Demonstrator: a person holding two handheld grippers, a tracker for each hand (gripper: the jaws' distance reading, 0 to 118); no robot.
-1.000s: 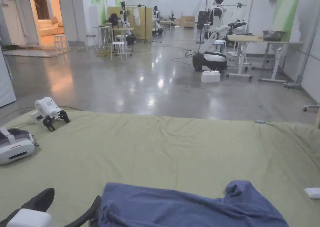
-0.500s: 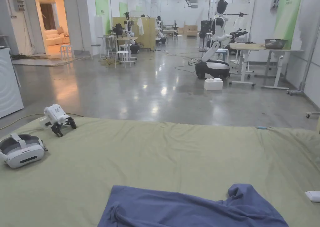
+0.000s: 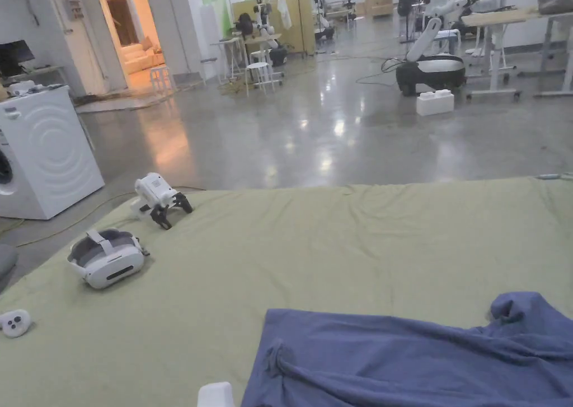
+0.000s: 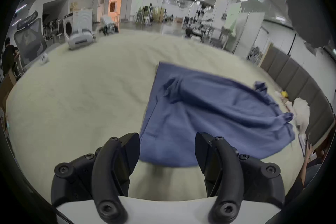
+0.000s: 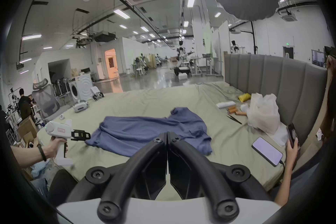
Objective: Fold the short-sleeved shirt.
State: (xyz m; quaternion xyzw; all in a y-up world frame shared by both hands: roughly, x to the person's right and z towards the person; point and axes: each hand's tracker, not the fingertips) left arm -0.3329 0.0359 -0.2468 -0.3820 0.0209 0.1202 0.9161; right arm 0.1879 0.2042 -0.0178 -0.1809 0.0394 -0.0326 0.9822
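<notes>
A second ago my left gripper (image 4: 167,151) showed its dark jaws at the bottom of the head view, right at the near edge of the shirt (image 3: 425,358); now only a white corner of its housing peeks in there, and the shirt sits further right in that view, mostly because my head has turned left and down. The cloth itself lies much as it did: spread but rumpled on the green bed sheet (image 3: 336,246), one long ridge running across it and a sleeve bunched up at the far right. So I judge that no fold has begun and I am lining up for a first grasp. My left gripper hangs with its jaws wide apart, holding nothing, just short of the shirt's near corner. My right gripper (image 5: 167,138) has its jaws pressed together, empty, raised above the near hem. By my count: one shirt, two grippers in my hands, one spare gripper (image 3: 159,198) lying on the bed's far left, one white headset (image 3: 109,257) beside it, one small controller (image 3: 15,322), and one phone (image 5: 267,150) lying on the sheet.
</notes>
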